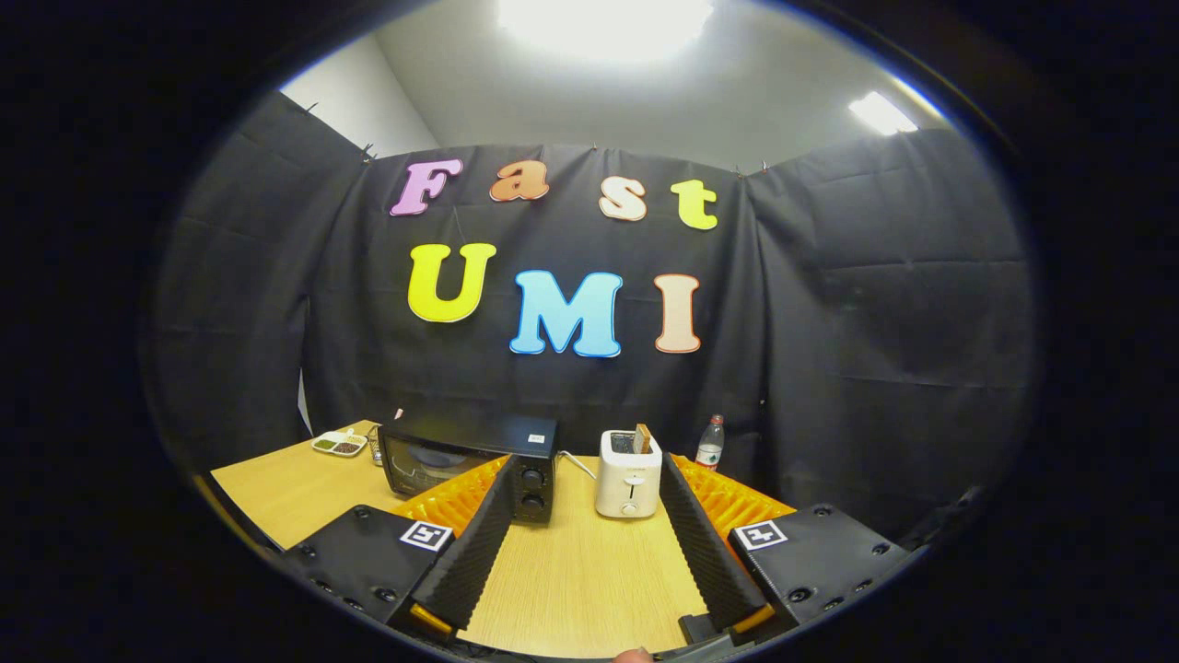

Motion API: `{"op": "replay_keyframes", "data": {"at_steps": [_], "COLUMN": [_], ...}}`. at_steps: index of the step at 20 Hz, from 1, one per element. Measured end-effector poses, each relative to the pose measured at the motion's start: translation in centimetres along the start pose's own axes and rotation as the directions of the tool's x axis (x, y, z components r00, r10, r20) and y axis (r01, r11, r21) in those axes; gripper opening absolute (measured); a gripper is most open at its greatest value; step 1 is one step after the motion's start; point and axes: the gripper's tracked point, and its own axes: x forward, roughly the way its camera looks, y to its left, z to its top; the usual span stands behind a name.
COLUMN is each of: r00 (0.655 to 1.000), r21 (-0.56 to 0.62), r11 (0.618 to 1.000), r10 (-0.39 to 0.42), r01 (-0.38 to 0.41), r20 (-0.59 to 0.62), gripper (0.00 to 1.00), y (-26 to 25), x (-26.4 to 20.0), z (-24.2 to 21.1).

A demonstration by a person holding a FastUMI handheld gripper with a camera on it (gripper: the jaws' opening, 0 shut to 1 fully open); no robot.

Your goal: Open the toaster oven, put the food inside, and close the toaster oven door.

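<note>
Fingers (472,534) ribbed, spread; boxy toaster oven (468,458) beyond, shut

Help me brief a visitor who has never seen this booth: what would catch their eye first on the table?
The black toaster oven, door closed, stands beyond the left finger of the open gripper. Right of it, just ahead between the fingers, is a white toaster with a slice of toast sticking up from a slot. A small dish of food sits left of the oven, and a water bottle stands near the wall.
</note>
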Motion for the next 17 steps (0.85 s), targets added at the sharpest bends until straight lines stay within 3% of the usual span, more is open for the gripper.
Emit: {"op": "replay_keyframes", "data": {"at_steps": [17], "r00": [0.999], "r21": [0.059], "r11": [0.997], "r10": [0.044], "r01": [-0.044], "r20": [0.015], "gripper": [0.95], "y": [0.0], "x": [-0.2], "z": [-0.2]}}
